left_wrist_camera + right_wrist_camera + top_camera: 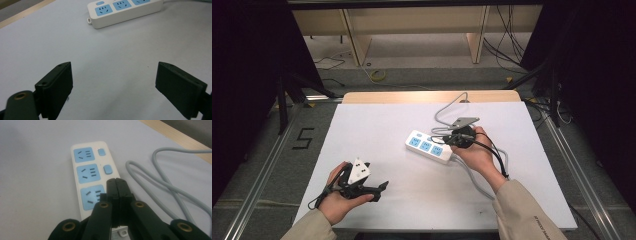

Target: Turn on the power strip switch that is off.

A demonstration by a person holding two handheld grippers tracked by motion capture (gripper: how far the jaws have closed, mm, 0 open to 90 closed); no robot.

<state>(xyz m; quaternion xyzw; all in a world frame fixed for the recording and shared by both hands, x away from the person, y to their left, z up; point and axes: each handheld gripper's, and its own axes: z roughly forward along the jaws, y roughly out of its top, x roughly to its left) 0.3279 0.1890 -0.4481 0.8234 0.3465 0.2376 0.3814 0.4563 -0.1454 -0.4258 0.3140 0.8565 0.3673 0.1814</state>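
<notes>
Power strip (88,180), white, three blue sockets, on table (377,130). Right gripper (117,185): jaws closed together, empty, over strip. Left gripper (113,82): jaws wide, empty.

Even overhead light brightens the white table (377,130), dark surroundings, close claw views slightly soft.

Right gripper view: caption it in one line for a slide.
Shut right hand-held gripper poised over the third switch of a white plastic power strip with blue sockets, its grey cable looped alongside.
</notes>
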